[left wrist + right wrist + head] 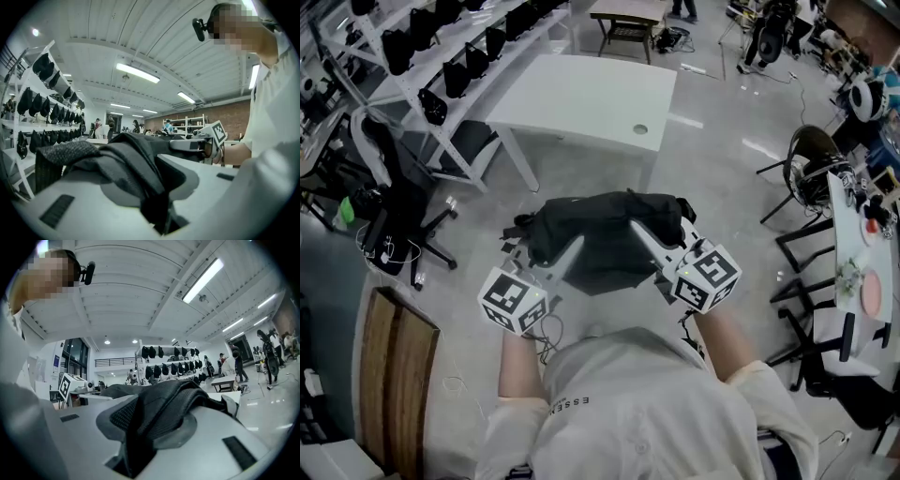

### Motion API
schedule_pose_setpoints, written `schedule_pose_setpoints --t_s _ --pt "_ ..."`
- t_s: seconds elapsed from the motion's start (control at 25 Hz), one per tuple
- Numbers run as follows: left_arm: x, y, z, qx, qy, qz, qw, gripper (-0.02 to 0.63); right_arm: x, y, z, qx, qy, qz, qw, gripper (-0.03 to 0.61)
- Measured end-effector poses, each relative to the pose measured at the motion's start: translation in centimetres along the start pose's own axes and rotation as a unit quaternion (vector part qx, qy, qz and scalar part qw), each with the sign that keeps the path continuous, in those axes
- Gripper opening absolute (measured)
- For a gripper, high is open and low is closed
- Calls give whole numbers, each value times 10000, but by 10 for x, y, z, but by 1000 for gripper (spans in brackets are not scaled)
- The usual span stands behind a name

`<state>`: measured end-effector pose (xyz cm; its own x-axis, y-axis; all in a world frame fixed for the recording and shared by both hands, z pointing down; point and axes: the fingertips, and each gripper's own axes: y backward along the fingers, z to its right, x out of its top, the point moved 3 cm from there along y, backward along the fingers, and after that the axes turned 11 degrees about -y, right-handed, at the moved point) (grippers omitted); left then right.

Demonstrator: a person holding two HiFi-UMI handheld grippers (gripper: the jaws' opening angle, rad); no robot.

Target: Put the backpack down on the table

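Your left gripper (pixel 565 255) and your right gripper (pixel 645 236) are each clenched on the black backpack (pixel 600 225). You hold it above the floor, apart from the white table (pixel 581 94).

I can read just 1 print: "ESSEN", upside down from my camera, on the person's shirt (pixel 647 412) near the collar.

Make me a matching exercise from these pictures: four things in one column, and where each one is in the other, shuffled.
1 backpack
2 table
3 shelf rack
4 wooden board

A lower left, beside the person
B upper left, carrying black bags
C gripped by the left gripper and the right gripper, above the floor
D white, straight ahead beyond the grippers

Pairs: 1-C, 2-D, 3-B, 4-A
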<state>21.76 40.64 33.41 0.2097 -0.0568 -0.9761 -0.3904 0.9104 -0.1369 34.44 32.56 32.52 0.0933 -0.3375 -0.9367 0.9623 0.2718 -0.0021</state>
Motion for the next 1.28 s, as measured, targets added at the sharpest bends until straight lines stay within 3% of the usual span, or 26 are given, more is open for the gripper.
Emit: schedule_pose_setpoints --t_s 0.72,1.0,1.28 --pt "-35 28 -96 -258 -71 -126 9996 106 -23 -101 -13 -198 -348 6 9992 121" --pt "-44 -1 -147 132 -95 -172 9997 106 -13 -157 28 188 -297 -86 9993 121" --pt "-36 -56 -222 547 -220 -300 9978 107 22 -231 94 622 -339 -104 9974 121"
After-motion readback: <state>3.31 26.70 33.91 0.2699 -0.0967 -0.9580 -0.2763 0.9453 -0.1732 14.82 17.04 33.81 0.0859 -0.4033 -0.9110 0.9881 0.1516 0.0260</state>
